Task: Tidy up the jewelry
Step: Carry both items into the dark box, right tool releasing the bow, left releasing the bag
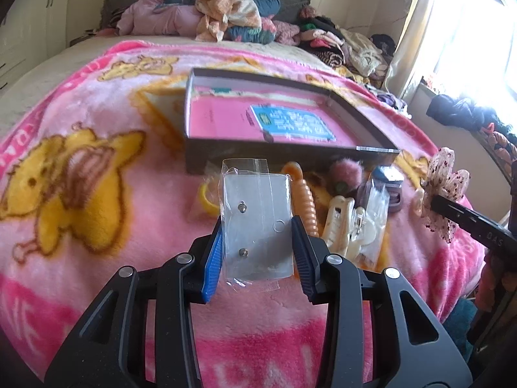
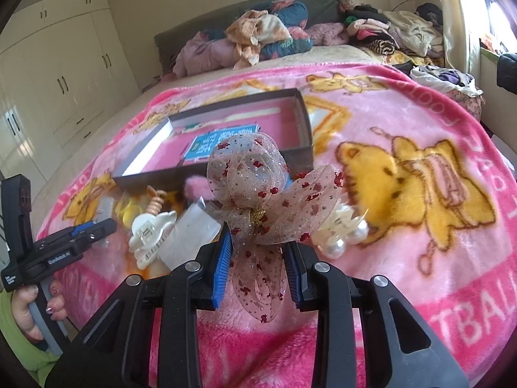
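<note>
My left gripper [image 1: 257, 231] is shut on a clear packet [image 1: 255, 220] holding a grey card with two small stud earrings, lifted above the pink blanket. My right gripper [image 2: 258, 245] is shut on a sheer bow hair clip [image 2: 258, 190] with red specks; the same bow [image 1: 444, 187] shows at the right of the left wrist view. Beyond both lies an open dark box [image 1: 200, 158] with a pink lining. In front of the box sits a pile: an orange spiral tie [image 1: 305, 200], a cream claw clip [image 1: 339, 223], a pink pompom [image 1: 344, 173] and a pearl clip [image 2: 342, 236].
Everything rests on a pink cartoon blanket [image 1: 97, 123] spread over a bed. Heaped clothes and pillows [image 1: 226, 13] line the headboard. A window with curtain [image 1: 468, 32] is at the right, cupboards [image 2: 48, 80] at the left. A hand [image 2: 35, 304] in a green sleeve holds the left gripper.
</note>
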Demonstrator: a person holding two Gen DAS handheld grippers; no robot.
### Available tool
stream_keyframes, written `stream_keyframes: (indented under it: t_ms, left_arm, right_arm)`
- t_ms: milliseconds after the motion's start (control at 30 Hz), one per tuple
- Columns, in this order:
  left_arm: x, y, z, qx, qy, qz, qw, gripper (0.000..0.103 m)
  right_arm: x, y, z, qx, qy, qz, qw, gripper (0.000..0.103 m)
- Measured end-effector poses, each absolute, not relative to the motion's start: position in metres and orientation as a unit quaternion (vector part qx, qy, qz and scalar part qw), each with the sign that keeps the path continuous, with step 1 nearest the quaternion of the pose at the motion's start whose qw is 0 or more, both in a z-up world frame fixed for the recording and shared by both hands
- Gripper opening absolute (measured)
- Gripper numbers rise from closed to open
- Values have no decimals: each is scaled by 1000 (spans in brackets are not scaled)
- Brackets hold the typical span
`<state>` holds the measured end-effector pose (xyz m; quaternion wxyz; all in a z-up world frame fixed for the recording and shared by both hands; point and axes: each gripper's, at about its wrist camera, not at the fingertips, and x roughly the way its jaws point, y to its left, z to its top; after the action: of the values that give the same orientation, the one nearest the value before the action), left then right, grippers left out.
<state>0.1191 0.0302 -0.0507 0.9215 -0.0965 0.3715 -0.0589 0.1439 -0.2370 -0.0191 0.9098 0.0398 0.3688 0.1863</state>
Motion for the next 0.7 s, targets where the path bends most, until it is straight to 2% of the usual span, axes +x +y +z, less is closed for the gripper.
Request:
stream_keyframes:
  t_ms: [433, 700]
  left_arm:
    - [149, 50, -16, -95, 334, -37, 937, 31]
    - [178, 47, -16, -93, 333, -33, 938, 31]
  right_arm:
    - [173, -243, 3, 18, 349, 162, 923, 29]
    - [206, -234, 13, 8, 343, 164, 925, 29]
